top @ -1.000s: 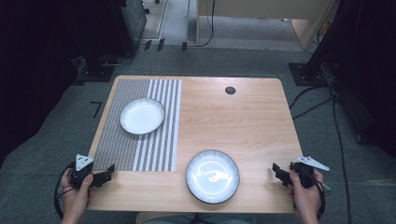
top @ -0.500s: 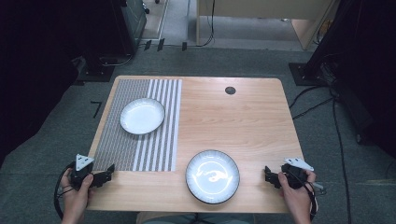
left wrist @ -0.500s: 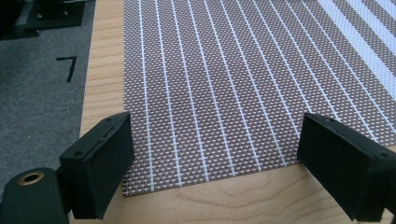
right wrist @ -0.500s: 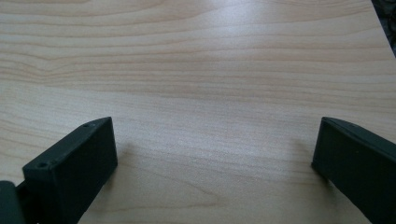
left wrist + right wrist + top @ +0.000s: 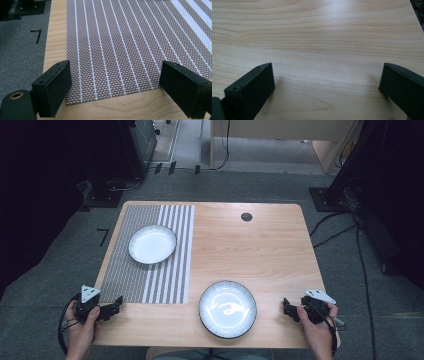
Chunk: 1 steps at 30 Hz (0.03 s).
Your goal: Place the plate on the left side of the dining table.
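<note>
Wooden surface (image 5: 260, 250) in the high view carries a striped mat (image 5: 150, 255) with a white plate (image 5: 152, 244) on it, and a dark-rimmed plate (image 5: 227, 308) on bare wood near the front edge. The left tool (image 5: 116, 305) rests at the mat's near corner, the right tool (image 5: 287, 308) just right of the dark-rimmed plate, well apart from it; its jaws have just been opening, empty. This looks like the start: next, the right tool must close in on the plate's rim.

Left gripper view: the jaws stand wide over the mat's edge (image 5: 112, 95), nothing held.

Right gripper view: wide jaws, bare wood (image 5: 324, 50) ahead, nothing in the way.
</note>
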### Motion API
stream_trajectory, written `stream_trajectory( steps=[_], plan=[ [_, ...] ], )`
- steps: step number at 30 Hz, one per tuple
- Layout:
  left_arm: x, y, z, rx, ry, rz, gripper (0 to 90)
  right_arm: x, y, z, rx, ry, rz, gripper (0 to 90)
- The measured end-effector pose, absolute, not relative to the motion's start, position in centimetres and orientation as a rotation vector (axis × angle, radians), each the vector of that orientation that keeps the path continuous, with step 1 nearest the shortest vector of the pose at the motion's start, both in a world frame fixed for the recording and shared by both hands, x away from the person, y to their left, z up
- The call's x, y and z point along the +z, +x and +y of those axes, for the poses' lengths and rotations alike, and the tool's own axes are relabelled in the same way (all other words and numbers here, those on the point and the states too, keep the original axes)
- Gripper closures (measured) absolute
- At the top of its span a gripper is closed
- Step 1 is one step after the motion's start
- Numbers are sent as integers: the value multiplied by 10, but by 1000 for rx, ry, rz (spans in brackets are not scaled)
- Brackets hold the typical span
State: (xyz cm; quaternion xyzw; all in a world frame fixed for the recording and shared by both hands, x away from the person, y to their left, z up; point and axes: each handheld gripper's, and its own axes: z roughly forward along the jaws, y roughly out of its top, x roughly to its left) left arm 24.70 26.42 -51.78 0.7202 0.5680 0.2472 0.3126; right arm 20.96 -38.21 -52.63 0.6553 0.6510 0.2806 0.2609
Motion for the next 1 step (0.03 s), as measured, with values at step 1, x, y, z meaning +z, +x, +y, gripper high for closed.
stream_trajectory(
  steps=[1],
  plan=[
    [-518, 247, 264, 652, 1902, 1498, 102, -526, 210, -382, 759, 1775, 1762, 0]
  ],
)
